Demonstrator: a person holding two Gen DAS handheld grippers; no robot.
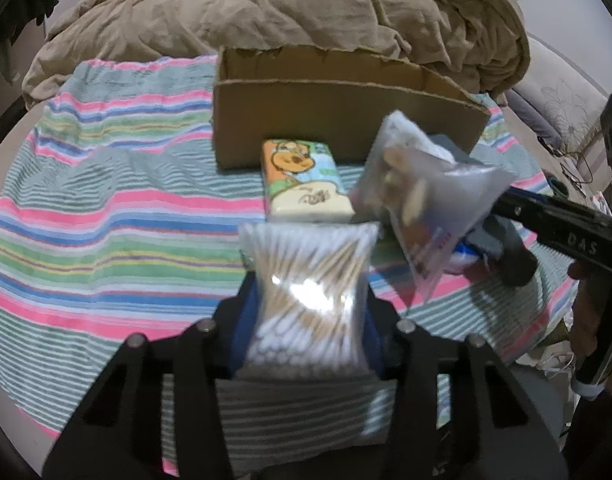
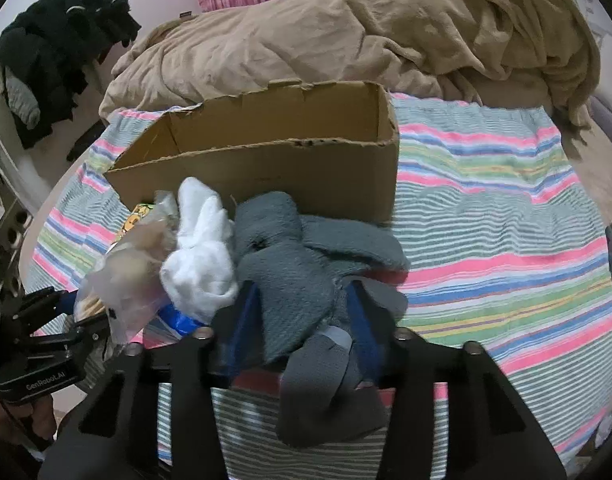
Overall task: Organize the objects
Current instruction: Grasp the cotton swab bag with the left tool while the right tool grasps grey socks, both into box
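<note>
Grey socks (image 2: 289, 280) fill the right view; cotton swabs (image 1: 306, 300) the left.

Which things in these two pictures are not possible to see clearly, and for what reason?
- Inside of the brown cardboard box: left wrist view, floor hidden by its front wall.
- Contents of the clear plastic zip bag: left wrist view, motion blur.
- Blue item: right wrist view, mostly covered by the white cloth.
- Cartoon-printed tissue pack: right wrist view, hidden behind the bag.
</note>
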